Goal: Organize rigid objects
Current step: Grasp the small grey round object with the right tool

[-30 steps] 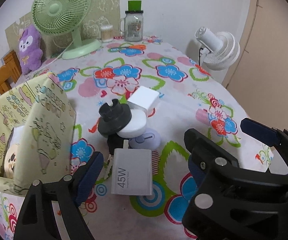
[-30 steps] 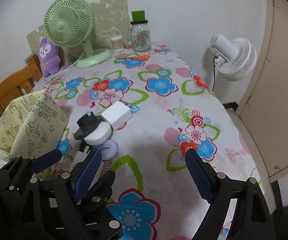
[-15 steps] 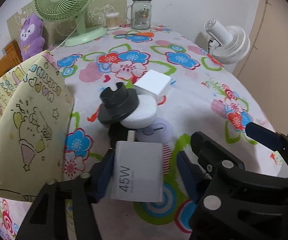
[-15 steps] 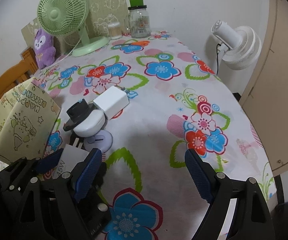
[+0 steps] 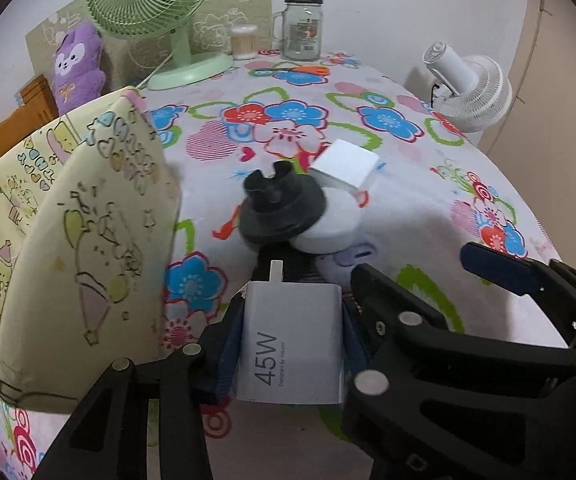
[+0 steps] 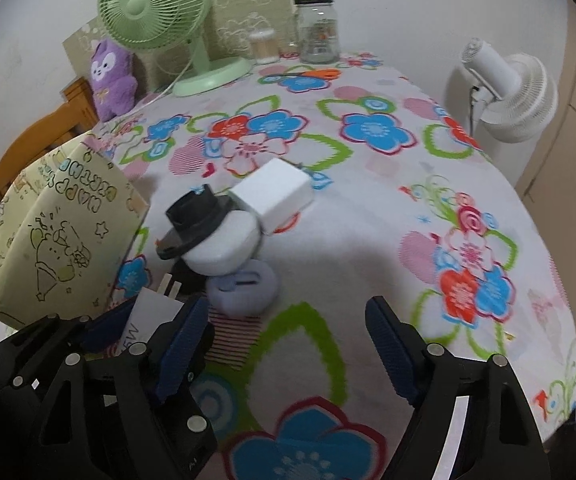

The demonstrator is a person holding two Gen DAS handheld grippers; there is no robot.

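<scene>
**White 45W charger clamped in the left gripper**

The white 45W charger (image 5: pixel 293 342) is pinched between the blue pads of the left gripper (image 5: pixel 292 344), its printed face turned up and its prongs pointed away from the fingers. Just ahead of the prongs, a small heap of rigid items is seen: a black flanged adapter (image 5: pixel 282 210) is leaned on a round white case (image 5: pixel 330 226), a white cube charger (image 5: pixel 346 170) is propped at the far side of the heap, and a lavender case (image 6: pixel 244 286) lies at its near edge (partly hidden in the left wrist view). To the left of the left gripper, a pale yellow cartoon-print storage bag (image 5: pixel 68 248) stands on the floral tablecloth (image 6: pixel 368 208).

The right gripper (image 6: pixel 284 354) is held with its jaws spread wide and nothing between them, just to the right of the left gripper. Far ahead of both, a green desk fan (image 6: pixel 160 12), a purple plush toy (image 6: pixel 112 76) and a glass jar (image 6: pixel 318 28) are set along the wall.
</scene>
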